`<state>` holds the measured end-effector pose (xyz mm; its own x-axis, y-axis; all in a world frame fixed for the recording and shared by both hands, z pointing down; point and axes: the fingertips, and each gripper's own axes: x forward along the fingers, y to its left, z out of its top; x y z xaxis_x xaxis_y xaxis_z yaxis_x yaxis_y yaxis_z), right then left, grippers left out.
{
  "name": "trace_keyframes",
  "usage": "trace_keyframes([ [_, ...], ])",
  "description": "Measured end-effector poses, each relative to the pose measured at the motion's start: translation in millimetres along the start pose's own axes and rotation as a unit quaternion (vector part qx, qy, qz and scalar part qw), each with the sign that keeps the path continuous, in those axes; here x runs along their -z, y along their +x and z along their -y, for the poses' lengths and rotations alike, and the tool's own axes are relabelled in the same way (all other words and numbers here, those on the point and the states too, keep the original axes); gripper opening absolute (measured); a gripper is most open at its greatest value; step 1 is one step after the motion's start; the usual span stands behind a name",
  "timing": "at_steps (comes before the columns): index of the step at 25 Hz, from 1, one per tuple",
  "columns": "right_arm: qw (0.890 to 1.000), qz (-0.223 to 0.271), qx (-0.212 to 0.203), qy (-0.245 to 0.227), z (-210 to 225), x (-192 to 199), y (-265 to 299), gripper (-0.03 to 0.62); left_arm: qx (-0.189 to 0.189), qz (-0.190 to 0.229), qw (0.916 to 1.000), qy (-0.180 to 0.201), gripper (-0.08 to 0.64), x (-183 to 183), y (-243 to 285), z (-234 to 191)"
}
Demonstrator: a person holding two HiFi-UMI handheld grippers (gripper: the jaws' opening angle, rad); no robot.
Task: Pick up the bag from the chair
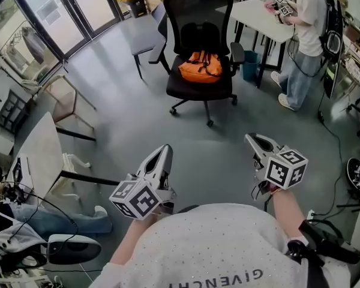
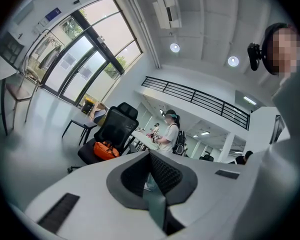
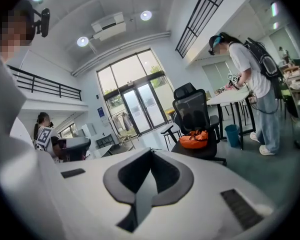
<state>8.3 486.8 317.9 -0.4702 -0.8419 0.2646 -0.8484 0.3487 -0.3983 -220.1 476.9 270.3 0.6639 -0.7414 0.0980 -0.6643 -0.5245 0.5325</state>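
The grey floor [image 1: 228, 137] is smooth and faintly glossy. It lies bare from the grippers at 6 o'clock up to the chair's wheeled base, the widest free stretch in the head view. Tall glass doors [image 1: 66, 11] in dark frames close that stretch off at 10 to 11 o'clock. A white slab-topped table [image 1: 39, 155] on thin black legs edges it at 9 o'clock. A second white table [image 1: 261, 17] edges it at 1 o'clock, where a person in a pale shirt [image 1: 309, 23] stands wearing a dark backpack.

The black office chair [image 1: 198, 23] stands at 12 o'clock, with a mesh back, padded seat and a five-spoke base, well apart from both grippers. The orange bag [image 1: 200, 66], soft and crumpled with dark straps, lies on the seat against the backrest. A blue bin [image 1: 250, 65] sits just beside the chair at 1 o'clock, under the table's edge.

The left gripper [image 1: 166, 150] at 7 o'clock and the right gripper [image 1: 252, 138] at 5 o'clock are hard white shells with grey ribbed pads. Each has its jaws pressed together with nothing between them.
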Motion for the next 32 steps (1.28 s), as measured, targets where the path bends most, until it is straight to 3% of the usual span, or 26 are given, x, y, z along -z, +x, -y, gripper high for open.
trace_keyframes([
  [9, 0.998, -0.031, -0.012, 0.044, 9.1, 22.7, 25.7, 0.002, -0.046, -0.008, 0.9988, -0.015, 0.012, 6.9, -8.4, -24.5],
  [16, 0.997, -0.057, -0.003, 0.061, 24.2, 33.3, 47.3, 0.002, -0.050, -0.020, 0.9982, -0.026, 0.012, 11.2, 9.2, -43.5],
  [23, 0.996, -0.068, 0.026, 0.053, 47.9, 20.3, 68.0, 0.002, -0.032, -0.027, 0.9985, -0.034, 0.012, -3.2, 57.8, -61.9],
  [32, 0.989, -0.056, 0.091, 0.101, 112.0, -13.1, 99.5, 0.002, 0.010, -0.047, 0.9985, -0.027, 0.012, -38.9, 156.0, -82.3],
])
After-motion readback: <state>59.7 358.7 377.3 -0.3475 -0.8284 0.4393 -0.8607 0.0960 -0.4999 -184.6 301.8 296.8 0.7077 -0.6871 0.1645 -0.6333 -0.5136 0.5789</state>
